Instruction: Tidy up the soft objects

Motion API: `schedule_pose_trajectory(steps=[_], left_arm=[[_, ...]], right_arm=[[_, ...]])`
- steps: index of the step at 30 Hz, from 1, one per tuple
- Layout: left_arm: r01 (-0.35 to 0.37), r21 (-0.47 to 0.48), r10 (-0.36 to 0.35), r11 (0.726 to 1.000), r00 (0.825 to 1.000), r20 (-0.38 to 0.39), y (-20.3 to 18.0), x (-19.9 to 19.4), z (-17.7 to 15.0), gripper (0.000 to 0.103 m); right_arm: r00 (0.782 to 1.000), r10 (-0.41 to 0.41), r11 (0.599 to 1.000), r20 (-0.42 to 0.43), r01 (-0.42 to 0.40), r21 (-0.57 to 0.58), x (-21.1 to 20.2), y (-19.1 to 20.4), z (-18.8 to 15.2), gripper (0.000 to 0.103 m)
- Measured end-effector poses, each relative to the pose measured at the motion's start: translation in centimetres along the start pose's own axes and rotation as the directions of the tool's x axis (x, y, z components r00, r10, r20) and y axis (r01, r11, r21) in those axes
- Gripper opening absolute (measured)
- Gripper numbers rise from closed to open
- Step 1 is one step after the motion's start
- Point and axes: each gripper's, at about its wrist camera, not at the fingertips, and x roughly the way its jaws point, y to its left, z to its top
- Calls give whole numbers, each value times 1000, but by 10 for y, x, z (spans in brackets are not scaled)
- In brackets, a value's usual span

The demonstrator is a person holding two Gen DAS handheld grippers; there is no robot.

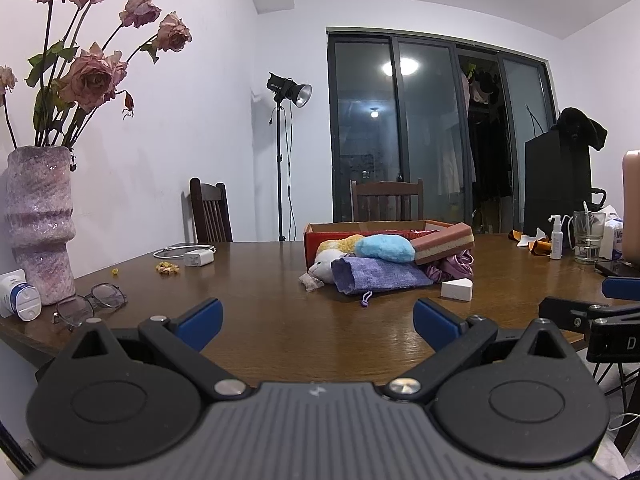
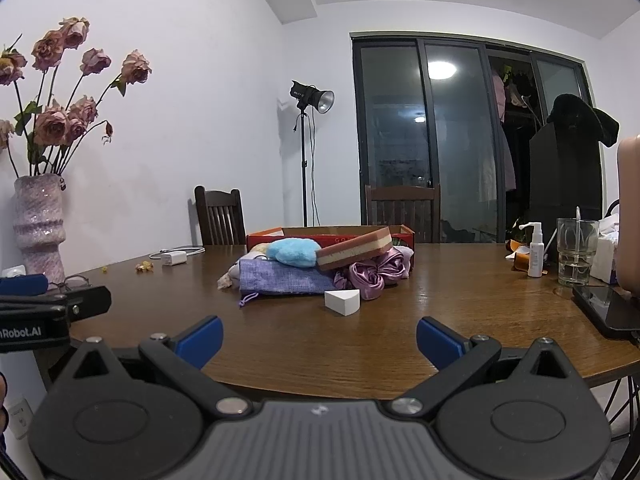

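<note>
A pile of soft things lies mid-table before a red cardboard box (image 1: 316, 236) (image 2: 404, 233): a blue plush (image 1: 384, 249) (image 2: 294, 253), a white and yellow plush (image 1: 330, 262), a purple fabric pouch (image 1: 376, 276) (image 2: 282, 278), a pink and cream layered sponge (image 1: 442, 244) (image 2: 354, 254), purple satin scrunchies (image 1: 454, 268) (image 2: 376, 272) and a white wedge sponge (image 1: 457, 290) (image 2: 343, 301). My left gripper (image 1: 318, 320) is open and empty, short of the pile. My right gripper (image 2: 319, 338) is open and empty, also short of it.
A pink vase of dried roses (image 1: 38, 224) (image 2: 38, 224), glasses (image 1: 90, 302) and a charger (image 1: 196, 258) are at the left. A spray bottle (image 2: 535, 250), a glass (image 2: 576, 252), tissues and a phone (image 2: 604, 306) are at the right. Chairs stand behind the wooden table (image 1: 260, 292).
</note>
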Motion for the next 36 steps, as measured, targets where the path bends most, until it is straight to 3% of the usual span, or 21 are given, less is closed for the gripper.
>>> schedule_pose_trajectory(steps=[36], left_arm=[[4,5,-4,1000,1000,-1,-2,1,0,103]], right_arm=[[1000,4,1000,-4,-4,0,0,0,-2,103]])
